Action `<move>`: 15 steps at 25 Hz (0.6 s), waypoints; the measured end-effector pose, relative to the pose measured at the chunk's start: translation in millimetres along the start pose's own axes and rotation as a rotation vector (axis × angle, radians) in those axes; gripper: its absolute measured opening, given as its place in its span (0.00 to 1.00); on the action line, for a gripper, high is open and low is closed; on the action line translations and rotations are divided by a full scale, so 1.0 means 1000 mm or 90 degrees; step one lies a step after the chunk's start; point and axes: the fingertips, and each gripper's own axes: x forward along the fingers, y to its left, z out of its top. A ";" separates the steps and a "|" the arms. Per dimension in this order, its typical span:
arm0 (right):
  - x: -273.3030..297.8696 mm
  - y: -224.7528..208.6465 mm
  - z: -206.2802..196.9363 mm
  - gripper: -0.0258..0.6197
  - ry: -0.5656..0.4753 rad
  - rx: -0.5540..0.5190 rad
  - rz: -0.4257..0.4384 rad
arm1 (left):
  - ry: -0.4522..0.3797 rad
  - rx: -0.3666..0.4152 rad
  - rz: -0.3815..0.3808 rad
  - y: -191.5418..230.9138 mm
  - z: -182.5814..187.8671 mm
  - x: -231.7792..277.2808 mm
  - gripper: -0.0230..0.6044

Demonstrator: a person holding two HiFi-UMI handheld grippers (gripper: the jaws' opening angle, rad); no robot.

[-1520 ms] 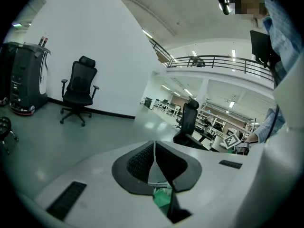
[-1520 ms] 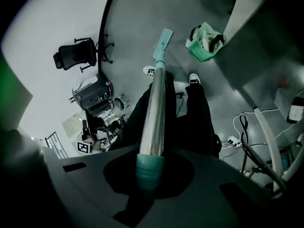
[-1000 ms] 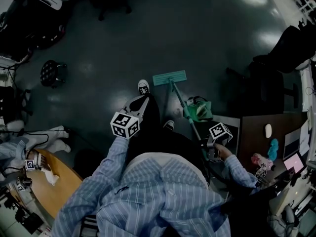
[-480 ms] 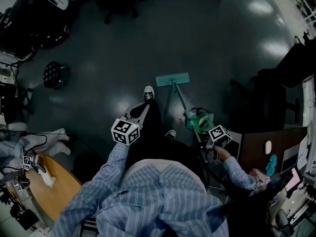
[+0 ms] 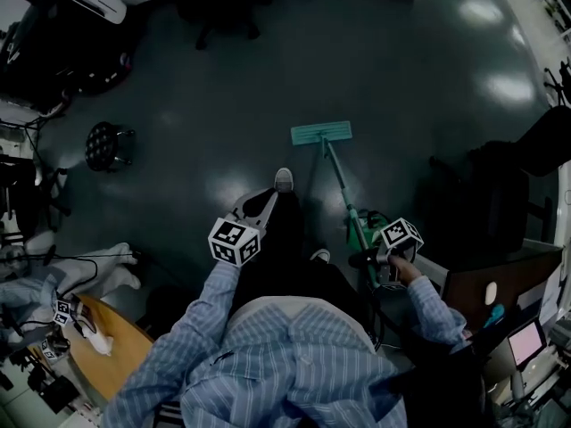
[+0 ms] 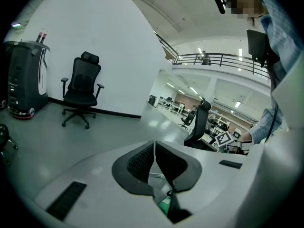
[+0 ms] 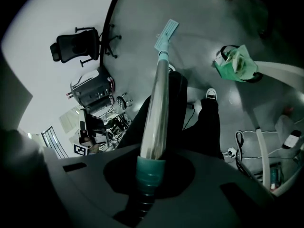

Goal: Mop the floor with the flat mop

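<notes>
**Mopping one-handed here**

My right gripper (image 7: 149, 175) is clamped round the mop handle (image 7: 159, 103). The green mop head (image 5: 321, 133) lies flat on the floor (image 5: 214, 105), just ahead of my shoe (image 5: 284, 179). My left gripper (image 6: 154, 146) is pressed together, empty.

Open floor (image 5: 401, 87) ahead; stool (image 5: 105, 141) at left, green bin (image 7: 232, 63) at right (office chair (image 6: 80, 91) farther off) stand in the way.

The teal flat mop head (image 5: 321, 133) lies on the dark glossy floor (image 5: 401, 78), ahead of the person's white shoe (image 5: 284, 179). Its metal pole (image 5: 339, 176) runs back into the right tongs (image 5: 368, 259). The left tongs (image 5: 265, 200) hang left of the pole, and a black round stool (image 5: 105, 141) stands far left
</notes>
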 end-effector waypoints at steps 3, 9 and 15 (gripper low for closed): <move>0.000 0.030 0.035 0.08 -0.004 -0.005 0.000 | 0.002 -0.002 -0.002 0.023 0.019 0.011 0.05; -0.002 0.089 0.120 0.08 -0.019 -0.003 -0.005 | 0.019 -0.006 -0.009 0.068 0.044 0.038 0.05; 0.000 0.156 0.207 0.08 -0.031 -0.022 -0.015 | 0.045 -0.008 -0.032 0.115 0.068 0.065 0.05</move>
